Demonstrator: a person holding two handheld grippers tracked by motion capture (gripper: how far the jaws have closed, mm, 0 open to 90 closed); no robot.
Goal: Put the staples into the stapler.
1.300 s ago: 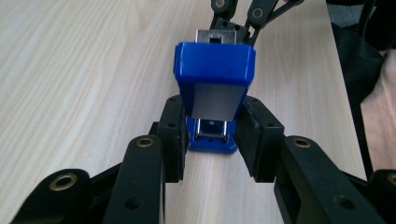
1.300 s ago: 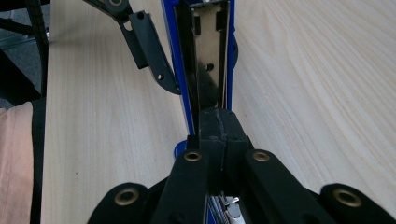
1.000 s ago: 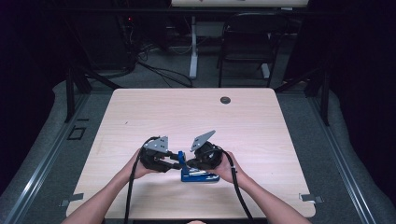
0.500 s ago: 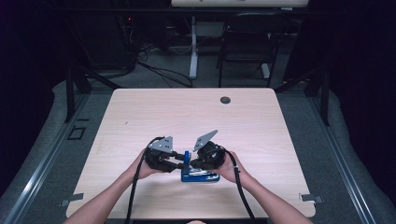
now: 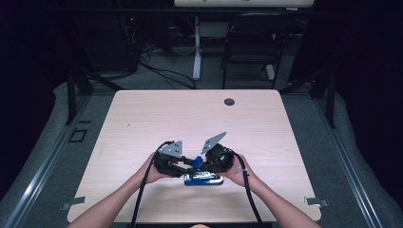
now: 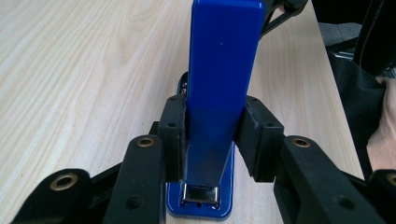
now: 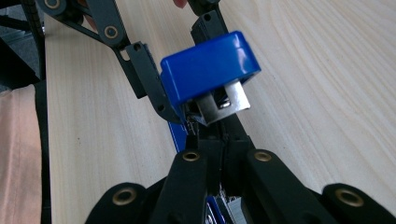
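A blue stapler (image 5: pixel 204 179) lies on the table near the front edge, its base flat and its top arm (image 6: pixel 219 70) swung up. My left gripper (image 6: pixel 212 135) is shut on that blue top arm, one pad on each side of it. In the high view, the left gripper (image 5: pixel 186 164) and the right gripper (image 5: pixel 199 167) meet over the stapler. My right gripper (image 7: pixel 219 151) has its jaws pressed together just under the raised arm's metal tip (image 7: pixel 224 105), above the base. Whether anything thin sits between them is hidden.
The light wooden table (image 5: pixel 190 118) has a small dark round cap (image 5: pixel 229 101) near its far edge. A black chair (image 5: pixel 252 42) and a table leg (image 5: pixel 196 52) stand on the floor beyond it. Cables trail from both grippers towards the front edge.
Both hands and the stapler's raised arm have drifted a touch to the right. The grips look the same.
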